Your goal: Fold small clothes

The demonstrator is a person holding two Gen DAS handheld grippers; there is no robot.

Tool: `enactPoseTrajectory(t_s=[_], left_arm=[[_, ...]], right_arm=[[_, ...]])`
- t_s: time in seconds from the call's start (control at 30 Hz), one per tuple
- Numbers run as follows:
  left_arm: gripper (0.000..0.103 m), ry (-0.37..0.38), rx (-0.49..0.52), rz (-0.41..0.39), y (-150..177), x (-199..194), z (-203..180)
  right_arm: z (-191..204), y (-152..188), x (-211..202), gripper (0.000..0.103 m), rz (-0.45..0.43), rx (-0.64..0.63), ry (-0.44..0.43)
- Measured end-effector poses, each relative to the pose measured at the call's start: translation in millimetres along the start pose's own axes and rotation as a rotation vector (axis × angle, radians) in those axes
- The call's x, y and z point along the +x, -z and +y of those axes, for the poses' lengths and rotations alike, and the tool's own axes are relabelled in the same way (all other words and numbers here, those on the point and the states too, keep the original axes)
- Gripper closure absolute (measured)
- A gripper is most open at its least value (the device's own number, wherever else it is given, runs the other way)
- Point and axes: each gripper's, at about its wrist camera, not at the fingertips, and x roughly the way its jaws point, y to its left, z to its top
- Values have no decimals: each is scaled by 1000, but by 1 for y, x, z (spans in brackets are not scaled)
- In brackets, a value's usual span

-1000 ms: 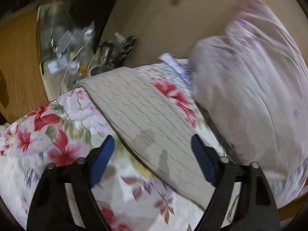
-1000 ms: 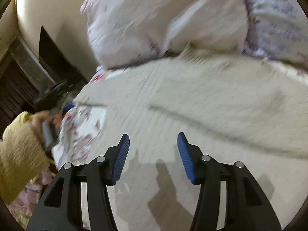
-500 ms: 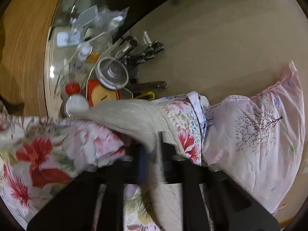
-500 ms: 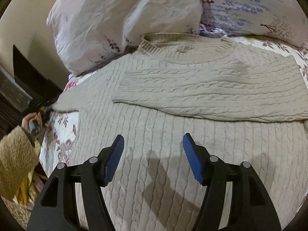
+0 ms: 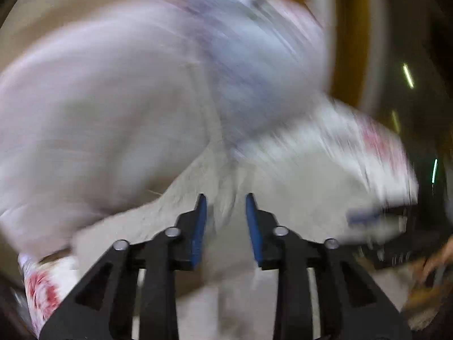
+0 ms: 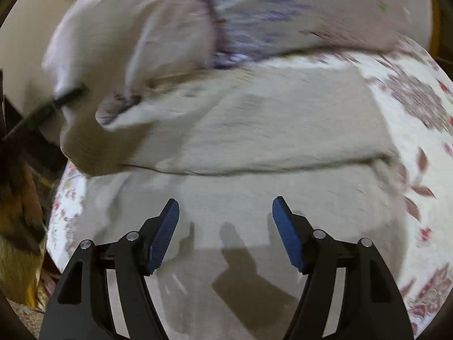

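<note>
A beige cable-knit sweater [image 6: 254, 130] lies on a floral bedsheet [image 6: 410, 107], one sleeve folded across its chest. My right gripper [image 6: 225, 212] is open and empty, hovering over the sweater's lower body. In the blurred left wrist view my left gripper [image 5: 223, 209] has its fingers close together around a bunch of the beige sweater sleeve [image 5: 226, 187], which it carries over the garment. The same sleeve [image 6: 136, 116] shows lifted at the left in the right wrist view.
Pale pink pillows [image 6: 198, 14] lie along the head of the bed, just behind the sweater. A beige headboard [image 6: 19, 42] stands behind them. The bed's left edge [image 6: 59, 212] drops off to the floor, where a person's yellow fleece sleeve [image 6: 19, 255] shows.
My left gripper shut on the left sleeve at the bed's edge and has swung fast toward the pillows with it. My right gripper has shifted slightly and stays open.
</note>
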Motion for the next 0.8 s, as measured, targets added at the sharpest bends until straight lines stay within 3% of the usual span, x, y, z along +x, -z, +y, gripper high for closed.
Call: enactPoseTrajectory(t_s=[0.03,0.1,0.2,0.3,0.4,0.47,0.5,0.53,0.6,0.7,0.8], left_arm=[[73,0,33,48,9,11,-16],[71,-2,-25,65,32,6,-16],[32,-66,-291,84,82,-29,29],[29,-181,-500,171,139,-58,67],[30,-215,-703,236,194,-77,87],[34,-158,-830,236,226,-89,93],[41,-114,-891,231,240,-95,91],[42,-107,-904,216,244,-100,88],[50,-43,-941,196,254,-108,76],[62,60,-1020,188,265,-115,54],[69,134,-1070,206,270,-118,28]], right_arm=[[-9,2,-3,33,8,18,11],[-32,10,-20,33,-7,60,28],[-71,27,-48,33,-18,135,80],[-106,50,-64,37,17,244,70],[-121,78,-66,49,96,305,3],[-121,93,-70,53,119,313,-69],[-121,98,-69,60,135,320,-101],[-120,105,-68,72,157,339,-151],[-121,124,-60,85,243,411,-275],[-120,145,-53,94,304,468,-392],[-117,149,-52,95,305,491,-461]])
